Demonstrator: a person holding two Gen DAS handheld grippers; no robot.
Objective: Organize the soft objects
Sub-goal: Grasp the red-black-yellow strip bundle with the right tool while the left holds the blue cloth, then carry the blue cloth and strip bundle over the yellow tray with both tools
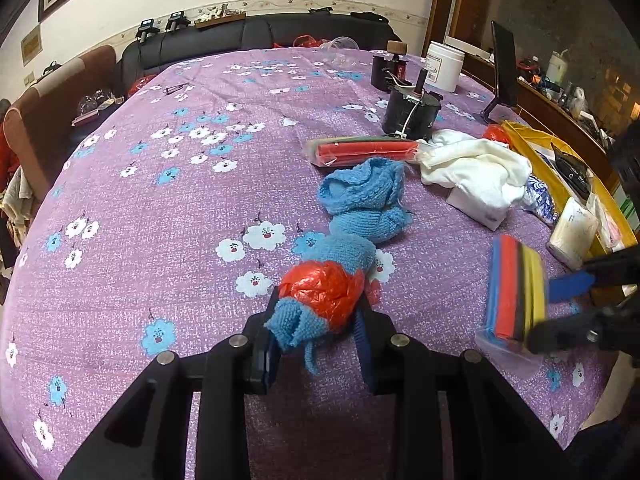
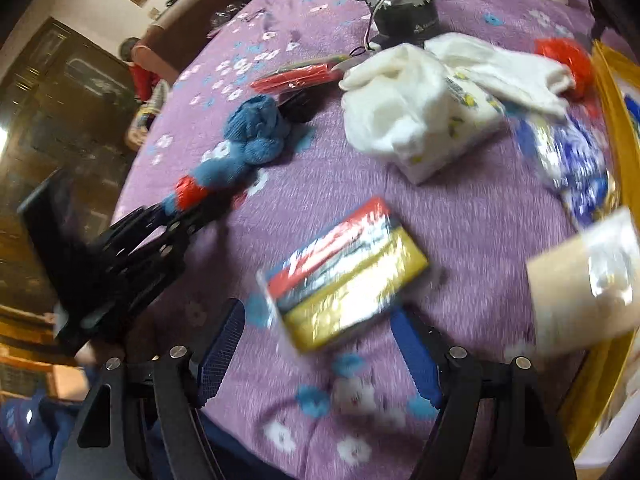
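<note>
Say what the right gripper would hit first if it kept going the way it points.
Most likely the sponge pack: it lies on the tablecloth just ahead of the right gripper, between its open fingers. The picture is blurred, so depth is uncertain.

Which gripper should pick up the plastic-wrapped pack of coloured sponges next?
Right. The right gripper stands open right at the plastic-wrapped sponge pack, while the left gripper is shut on the blue knitted cloth.

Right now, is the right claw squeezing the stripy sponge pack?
No, the right claw is open, its blue fingers standing apart on either side of the sponge pack without pressing it.
</note>
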